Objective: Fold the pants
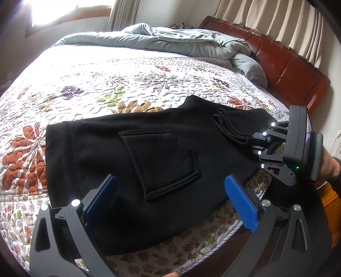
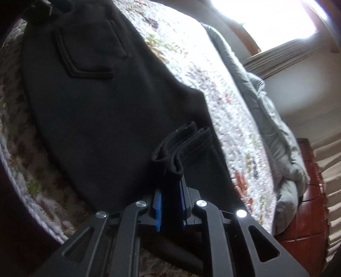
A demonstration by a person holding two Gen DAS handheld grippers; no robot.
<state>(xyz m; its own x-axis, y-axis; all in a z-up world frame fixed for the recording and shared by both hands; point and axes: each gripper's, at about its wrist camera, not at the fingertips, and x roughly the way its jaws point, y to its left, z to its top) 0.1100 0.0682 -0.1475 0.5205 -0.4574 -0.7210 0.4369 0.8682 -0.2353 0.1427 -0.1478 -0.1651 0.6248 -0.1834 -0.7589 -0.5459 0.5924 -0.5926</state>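
Black pants [image 1: 153, 153] lie folded on the floral quilt [image 1: 102, 85], back pocket [image 1: 162, 162] facing up, waistband at the left. My left gripper [image 1: 170, 196] is open, its blue pads [image 1: 240, 204] spread above the pants' near edge, holding nothing. My right gripper [image 1: 261, 142] is at the pants' right end, shut on the bunched leg cuffs [image 1: 232, 127]. In the right wrist view the cuffs [image 2: 183, 144] are pinched between the blue pads [image 2: 158, 206] of the right gripper [image 2: 170, 204], and the pants [image 2: 106, 106] stretch away with the pocket [image 2: 87, 53] at the far end.
A crumpled grey-green duvet [image 1: 181, 40] lies along the far side of the bed. A red-brown wooden headboard [image 1: 283, 64] stands at the right, with curtains behind. The quilt's edge [image 1: 213, 245] runs just below the pants. A bright window [image 1: 64, 10] is at the far left.
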